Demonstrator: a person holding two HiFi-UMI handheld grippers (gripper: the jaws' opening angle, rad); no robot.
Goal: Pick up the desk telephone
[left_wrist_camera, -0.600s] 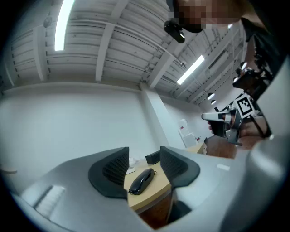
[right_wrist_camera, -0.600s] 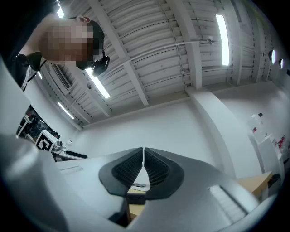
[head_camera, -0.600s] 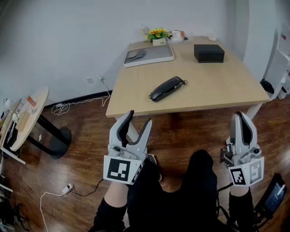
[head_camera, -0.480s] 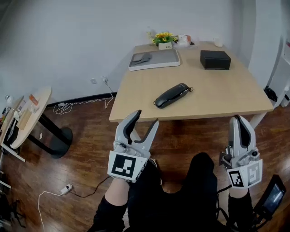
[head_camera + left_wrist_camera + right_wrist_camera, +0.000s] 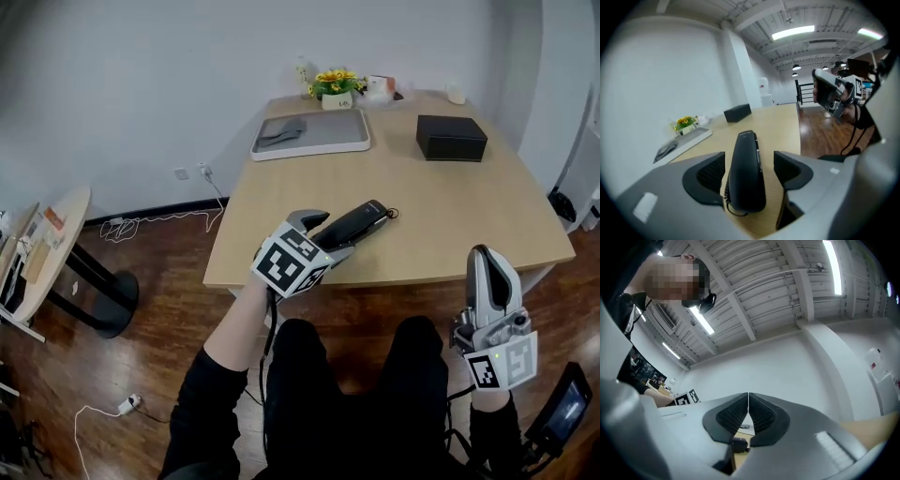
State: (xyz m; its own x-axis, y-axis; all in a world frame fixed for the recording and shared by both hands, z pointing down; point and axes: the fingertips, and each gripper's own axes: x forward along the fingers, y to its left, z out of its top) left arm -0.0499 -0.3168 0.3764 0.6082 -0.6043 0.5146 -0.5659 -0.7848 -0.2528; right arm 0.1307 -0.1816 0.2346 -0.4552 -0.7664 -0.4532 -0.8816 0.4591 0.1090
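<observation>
**Near field.** The right hand-held gripper (image 5: 489,264) hangs low above the person's lap. It is short of the tabletop (image 5: 441,211), its jaws are closed pad to pad, and nothing is between them.

**Working field.** The left hand-held gripper (image 5: 323,234) reaches over the front edge of the tabletop with its jaws at full spread. The desk telephone (image 5: 746,164) lies between them, close to the near edge of the tabletop and set diagonally. In the left gripper view a ribbed pad stands on either side of the body. A gap shows on the right side, and no pad appears to press yet.

**Handling (judged).**
- The telephone is a long, narrow black shell with a rounded, glossy back. It is probably rigid and fairly light.
- The smooth curve could slide under the pads.
- A thin cord (image 5: 727,206) loops at its near end and may drag or catch.
- The soundest hold looks to be across the narrow width, near mid-length, so that neither end tips down.

**Surface.** The tabletop is pale wood-effect laminate, flat and hard, with bare space around the telephone.

**Far field.**
- A grey tray (image 5: 312,133) holds a dark folded item.
- A black box (image 5: 452,138) sits well apart from the telephone.
- Yellow flowers (image 5: 333,80) stand at the back edge against a plain white wall (image 5: 141,84).

**Room.** There is a dark wooden floor (image 5: 169,319), a round side table (image 5: 47,248) at the left, and a white cable (image 5: 103,411) trailing on the boards.
</observation>
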